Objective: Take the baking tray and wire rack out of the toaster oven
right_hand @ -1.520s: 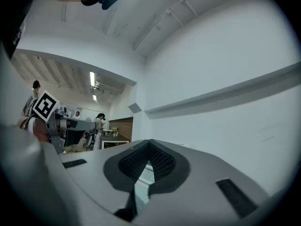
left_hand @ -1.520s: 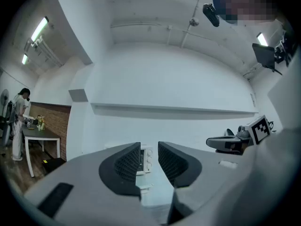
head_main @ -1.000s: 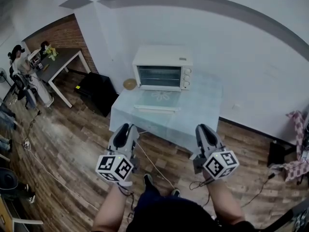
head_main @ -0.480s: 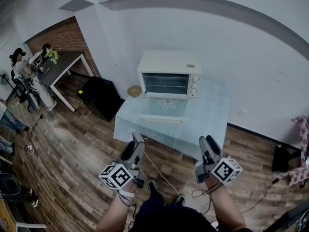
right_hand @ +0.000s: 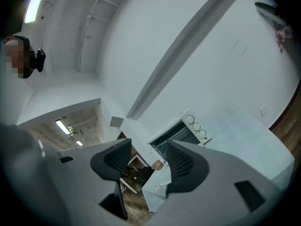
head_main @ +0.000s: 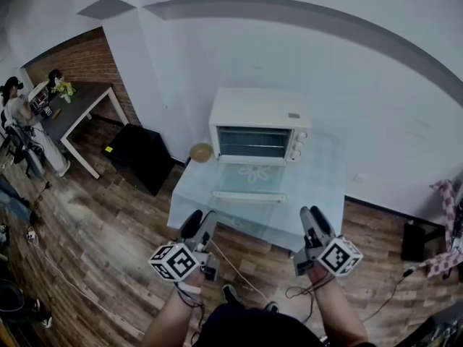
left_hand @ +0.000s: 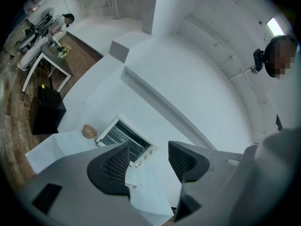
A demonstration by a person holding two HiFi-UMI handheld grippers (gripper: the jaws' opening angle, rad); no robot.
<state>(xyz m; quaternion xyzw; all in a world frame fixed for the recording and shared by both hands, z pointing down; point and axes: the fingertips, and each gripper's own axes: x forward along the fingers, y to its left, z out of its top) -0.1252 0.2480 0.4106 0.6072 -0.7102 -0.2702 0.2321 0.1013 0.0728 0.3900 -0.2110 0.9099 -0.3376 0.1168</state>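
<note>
The left tool (head_main: 200, 220) and right tool (head_main: 312, 217) have just opened, jaws apart, holding nothing.

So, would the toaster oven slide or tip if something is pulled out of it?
It probably will not tip: the toaster oven is wide, low and stands flat. It may slide a little, since the thin pale cloth under it could creep or wrinkle. It looks like a light metal box, so a gentle, steady pull seems wise.
</note>
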